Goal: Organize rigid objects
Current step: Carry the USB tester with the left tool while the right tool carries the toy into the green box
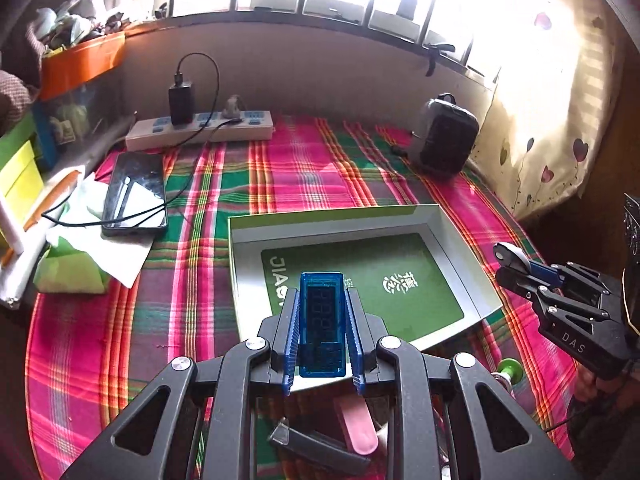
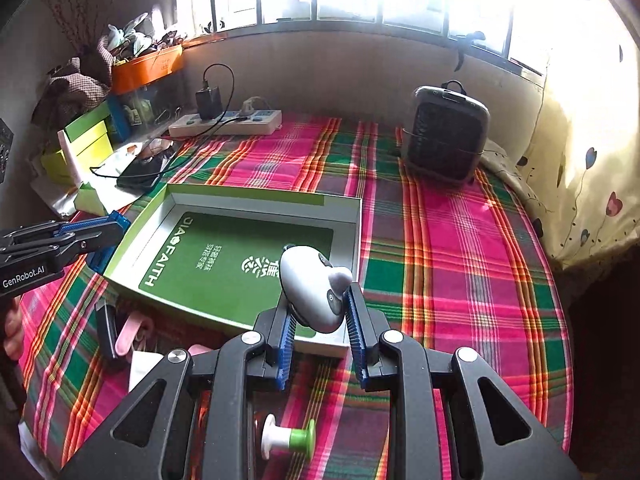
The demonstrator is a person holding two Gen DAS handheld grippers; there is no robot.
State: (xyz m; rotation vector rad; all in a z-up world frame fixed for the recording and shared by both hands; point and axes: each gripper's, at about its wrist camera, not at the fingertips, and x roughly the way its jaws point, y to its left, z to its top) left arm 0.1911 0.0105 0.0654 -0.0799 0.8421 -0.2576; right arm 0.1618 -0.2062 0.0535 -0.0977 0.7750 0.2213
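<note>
Sunlit window bars backed a bench spread with plaid cloth. Over it, the left claw point(image 1: 322, 320) was clamped on a blue USB meter point(image 1: 322, 312) by its long flat sides, poised above the near edge of the green-lined box point(image 1: 240, 272). The right claw point(image 2: 322, 322) gripped a small white rounded gadget point(image 2: 312, 288) over the box's near right corner. Both looked light and stiff; the gadget's smooth curved shell seemed likelier to slip. A green-and-white spool point(image 2: 286, 438) lay nearby on the cloth.
</note>
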